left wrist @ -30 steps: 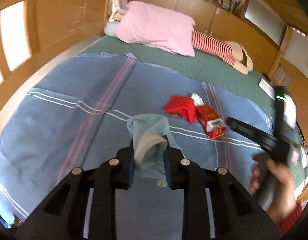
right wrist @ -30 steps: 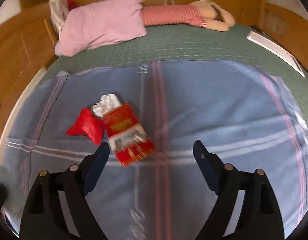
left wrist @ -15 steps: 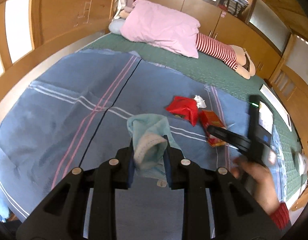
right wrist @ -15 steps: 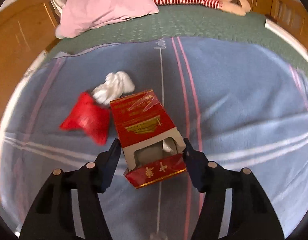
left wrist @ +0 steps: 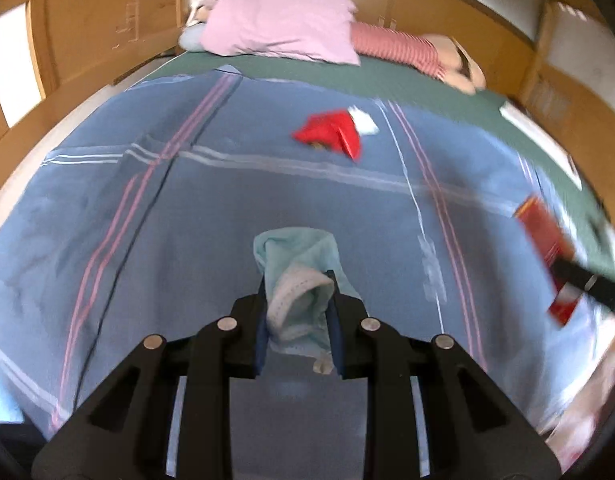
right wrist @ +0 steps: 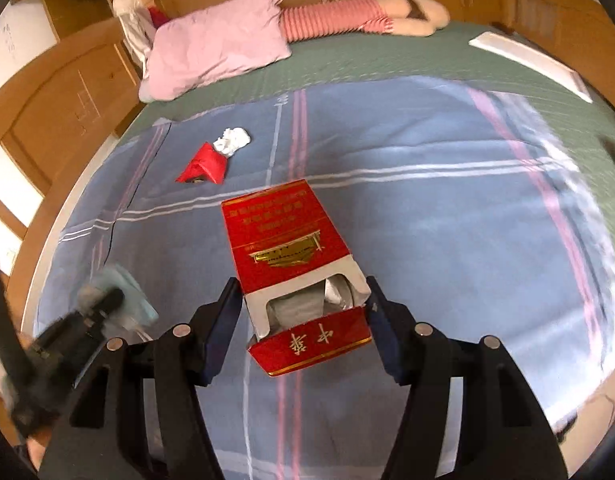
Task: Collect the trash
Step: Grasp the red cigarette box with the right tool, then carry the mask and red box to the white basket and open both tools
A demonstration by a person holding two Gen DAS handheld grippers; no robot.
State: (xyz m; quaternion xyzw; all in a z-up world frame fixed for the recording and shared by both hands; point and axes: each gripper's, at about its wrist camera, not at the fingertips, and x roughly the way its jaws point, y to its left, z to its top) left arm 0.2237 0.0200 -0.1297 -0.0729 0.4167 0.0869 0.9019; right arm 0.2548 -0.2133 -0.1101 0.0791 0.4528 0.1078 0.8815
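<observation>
Bed's got a blue striped blanket (right wrist: 427, 208) over a green cover (right wrist: 387, 60). Red wrapper (right wrist: 205, 166) and white tissue wad (right wrist: 233, 141) sit far left, pink pillow (right wrist: 215, 50) at the far end.

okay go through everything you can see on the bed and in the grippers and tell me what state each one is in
left gripper: shut on the light blue cloth.
right gripper: shut on the red carton.
red carton: lid flap open, held off the bed.
red wrapper: crumpled, lying on the blue blanket.
white tissue: balled up, touching the wrapper.
</observation>
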